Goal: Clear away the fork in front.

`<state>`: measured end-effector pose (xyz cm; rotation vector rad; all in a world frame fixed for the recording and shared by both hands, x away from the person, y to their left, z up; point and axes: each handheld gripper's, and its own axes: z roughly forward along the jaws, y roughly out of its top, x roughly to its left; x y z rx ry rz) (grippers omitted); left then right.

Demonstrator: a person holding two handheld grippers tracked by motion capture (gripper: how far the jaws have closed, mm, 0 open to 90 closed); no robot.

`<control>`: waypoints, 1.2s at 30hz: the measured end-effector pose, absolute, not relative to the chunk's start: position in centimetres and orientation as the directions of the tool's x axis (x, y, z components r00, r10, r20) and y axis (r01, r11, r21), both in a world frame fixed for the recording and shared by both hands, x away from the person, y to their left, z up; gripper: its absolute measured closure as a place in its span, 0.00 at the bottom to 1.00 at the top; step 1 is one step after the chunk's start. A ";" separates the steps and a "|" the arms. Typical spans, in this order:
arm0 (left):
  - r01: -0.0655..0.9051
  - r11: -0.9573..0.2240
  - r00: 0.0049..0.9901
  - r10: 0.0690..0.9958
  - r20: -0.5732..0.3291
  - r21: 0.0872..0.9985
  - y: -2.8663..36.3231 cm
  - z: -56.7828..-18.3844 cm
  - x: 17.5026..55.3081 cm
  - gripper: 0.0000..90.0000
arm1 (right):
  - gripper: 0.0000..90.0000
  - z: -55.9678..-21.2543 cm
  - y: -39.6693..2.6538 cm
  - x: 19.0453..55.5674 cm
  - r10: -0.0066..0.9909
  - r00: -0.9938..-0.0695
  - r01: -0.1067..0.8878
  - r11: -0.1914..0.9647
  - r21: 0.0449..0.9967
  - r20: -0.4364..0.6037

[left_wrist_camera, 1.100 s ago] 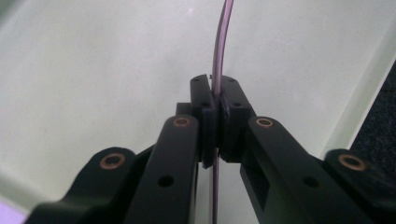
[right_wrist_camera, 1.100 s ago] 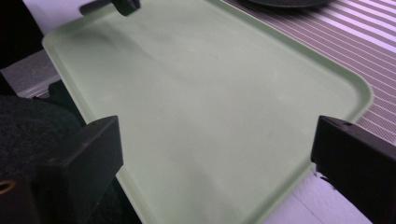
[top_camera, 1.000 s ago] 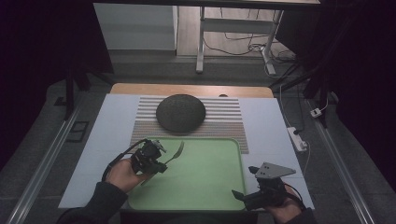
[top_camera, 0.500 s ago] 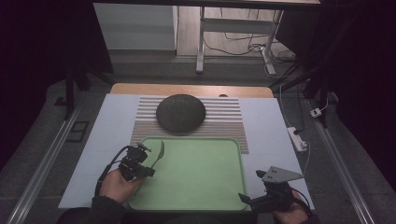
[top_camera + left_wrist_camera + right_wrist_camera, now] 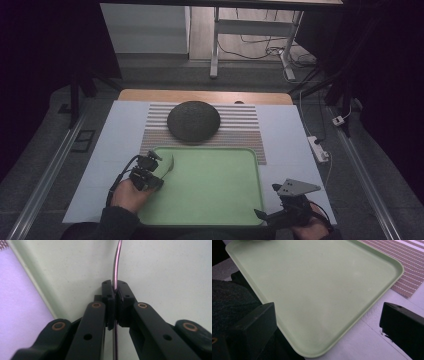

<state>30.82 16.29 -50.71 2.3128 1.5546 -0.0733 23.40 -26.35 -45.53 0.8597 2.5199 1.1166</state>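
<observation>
My left gripper (image 5: 152,164) sits at the near left corner of the pale green tray (image 5: 215,192), shut on a thin curved utensil (image 5: 166,162) that looks like a spoon. In the left gripper view the utensil (image 5: 115,267) runs edge-on between the closed jaws of that gripper (image 5: 115,291) and rises over the tray floor (image 5: 162,270). My right gripper (image 5: 262,215) rests at the tray's near right corner. Its jaws stand wide apart in the right gripper view, open on either side of the tray (image 5: 324,290), with nothing between them.
A dark round dome (image 5: 193,120) lies on a striped mat (image 5: 242,127) behind the tray. A white cover (image 5: 290,150) spreads over the table. A power strip (image 5: 318,148) lies off the right edge. A dark sleeve (image 5: 229,302) lies by the tray's near edge.
My left gripper has drawn the utensil leftward, from over the tray's left part to its near left corner. My right gripper has shifted slightly right and nearer the person.
</observation>
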 end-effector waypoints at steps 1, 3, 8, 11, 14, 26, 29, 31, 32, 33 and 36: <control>0.905 -0.335 0.396 0.887 -0.237 0.262 16.3 -50.7 30.8 0.93 | 0.01 -45.5 -26.4 23.4 0.609 -0.793 0.415 0.531 0.739 0.009; 0.905 -0.334 0.396 0.886 -0.240 0.262 16.4 -50.7 30.8 0.91 | 0.01 -45.5 -26.4 23.4 0.610 -0.792 0.417 0.530 0.738 0.009; 0.893 -0.328 0.407 0.881 -0.243 0.308 16.9 -50.1 30.7 0.88 | 0.01 -45.5 -26.4 23.5 0.609 -0.793 0.419 0.526 0.740 0.017; 0.877 -0.324 0.422 0.871 -0.251 0.354 17.2 -49.5 30.8 0.88 | 0.01 -45.5 -26.4 23.5 0.611 -0.791 0.423 0.522 0.741 0.021; 0.865 -0.322 0.432 0.868 -0.244 0.385 17.3 -49.2 31.0 0.91 | 0.01 -45.5 -26.5 23.6 0.611 -0.791 0.428 0.520 0.739 0.028; 0.833 -0.339 0.463 0.860 -0.216 0.436 16.5 -49.8 33.4 0.98 | 0.01 -45.6 -26.5 23.7 0.611 -0.791 0.440 0.521 0.732 0.040; 0.835 -0.330 0.459 0.859 -0.226 0.440 16.6 -50.0 33.6 0.98 | 0.01 -45.6 -26.4 23.8 0.610 -0.791 0.440 0.522 0.731 0.041; 0.835 -0.328 0.460 0.856 -0.235 0.441 16.6 -50.1 33.8 0.98 | 0.01 -45.7 -26.4 23.8 0.609 -0.792 0.441 0.524 0.729 0.041; 0.836 -0.329 0.461 0.855 -0.237 0.439 16.4 -50.2 33.8 0.98 | 0.01 -45.7 -26.4 23.8 0.609 -0.792 0.442 0.523 0.728 0.043; 0.837 -0.333 0.464 0.853 -0.240 0.435 16.3 -50.3 33.9 0.98 | 0.01 -45.6 -26.4 23.8 0.608 -0.792 0.442 0.525 0.727 0.042; 0.831 -0.353 0.489 0.833 -0.260 0.430 15.8 -50.6 33.9 0.98 | 0.01 -45.6 -26.4 23.8 0.608 -0.793 0.442 0.525 0.727 0.043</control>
